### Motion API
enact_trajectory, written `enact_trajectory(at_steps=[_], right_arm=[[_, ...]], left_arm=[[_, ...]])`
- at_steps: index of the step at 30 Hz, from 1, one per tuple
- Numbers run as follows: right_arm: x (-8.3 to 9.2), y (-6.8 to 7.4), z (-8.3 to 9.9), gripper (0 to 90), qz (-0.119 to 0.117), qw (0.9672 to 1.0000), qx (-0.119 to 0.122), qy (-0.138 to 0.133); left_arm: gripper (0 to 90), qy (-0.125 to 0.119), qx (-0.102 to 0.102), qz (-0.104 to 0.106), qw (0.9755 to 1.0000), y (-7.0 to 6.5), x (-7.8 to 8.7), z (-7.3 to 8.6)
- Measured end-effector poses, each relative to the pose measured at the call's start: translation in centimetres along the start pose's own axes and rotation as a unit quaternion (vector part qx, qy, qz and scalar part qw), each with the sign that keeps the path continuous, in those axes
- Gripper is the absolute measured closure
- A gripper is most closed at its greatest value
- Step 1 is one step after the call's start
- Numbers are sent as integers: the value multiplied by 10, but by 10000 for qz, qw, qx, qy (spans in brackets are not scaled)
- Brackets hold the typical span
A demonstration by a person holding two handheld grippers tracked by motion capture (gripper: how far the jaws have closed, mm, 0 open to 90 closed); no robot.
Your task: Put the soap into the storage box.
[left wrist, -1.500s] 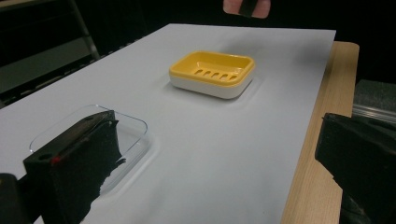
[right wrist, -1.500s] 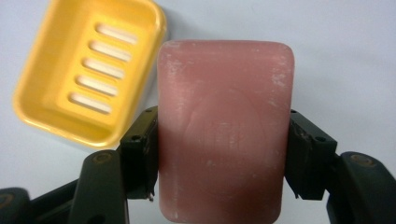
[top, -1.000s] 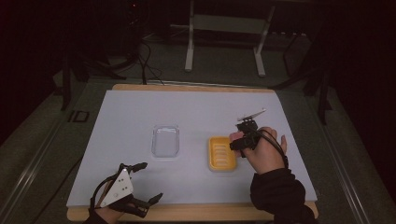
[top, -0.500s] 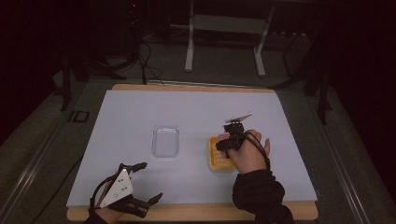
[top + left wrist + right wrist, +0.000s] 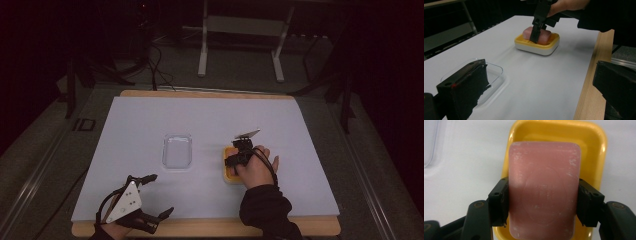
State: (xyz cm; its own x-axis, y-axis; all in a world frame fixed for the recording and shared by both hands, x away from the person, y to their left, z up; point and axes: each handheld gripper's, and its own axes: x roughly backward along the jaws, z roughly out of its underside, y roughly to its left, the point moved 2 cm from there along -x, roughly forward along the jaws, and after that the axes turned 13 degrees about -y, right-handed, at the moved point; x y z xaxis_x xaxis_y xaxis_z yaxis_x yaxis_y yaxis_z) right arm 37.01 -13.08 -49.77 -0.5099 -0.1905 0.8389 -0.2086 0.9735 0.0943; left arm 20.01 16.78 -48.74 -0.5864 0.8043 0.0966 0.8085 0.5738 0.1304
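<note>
I see the pink soap bar [image 5: 544, 187] in the middle of the right gripper view, lying in the yellow soap dish [image 5: 559, 135], and my right gripper [image 5: 541, 202] presses its two black jaws on both long sides of the bar. In the high view this dish sits right of centre, well apart from the clear lid [image 5: 178, 150]. My left gripper [image 5: 150, 200] rests at the lower left, jaws wide and empty.

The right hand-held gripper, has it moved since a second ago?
Yes. In the high view the right hand-held gripper, shut on the pink soap bar, has shifted left and toward the person, from the yellow dish's right edge to over it.
</note>
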Motion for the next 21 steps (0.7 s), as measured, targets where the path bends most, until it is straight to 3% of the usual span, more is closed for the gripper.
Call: enact_trajectory(at_steps=[11,13,16,21], right_arm=[[-11,-2,4,375,16,9999,20,116],[-11,-2,3,368,31,9998,120,131],[-4,-2,-1,336,9,9996,283,-10],[12,-5,-10,317,-286,9984,485,70]], left_arm=[[6,21,-8,7,10000,0,0,0],[6,11,-13,9,10000,0,0,0],[6,7,-2,2,10000,0,0,0],[6,17,-6,13,10000,-1,0,0]])
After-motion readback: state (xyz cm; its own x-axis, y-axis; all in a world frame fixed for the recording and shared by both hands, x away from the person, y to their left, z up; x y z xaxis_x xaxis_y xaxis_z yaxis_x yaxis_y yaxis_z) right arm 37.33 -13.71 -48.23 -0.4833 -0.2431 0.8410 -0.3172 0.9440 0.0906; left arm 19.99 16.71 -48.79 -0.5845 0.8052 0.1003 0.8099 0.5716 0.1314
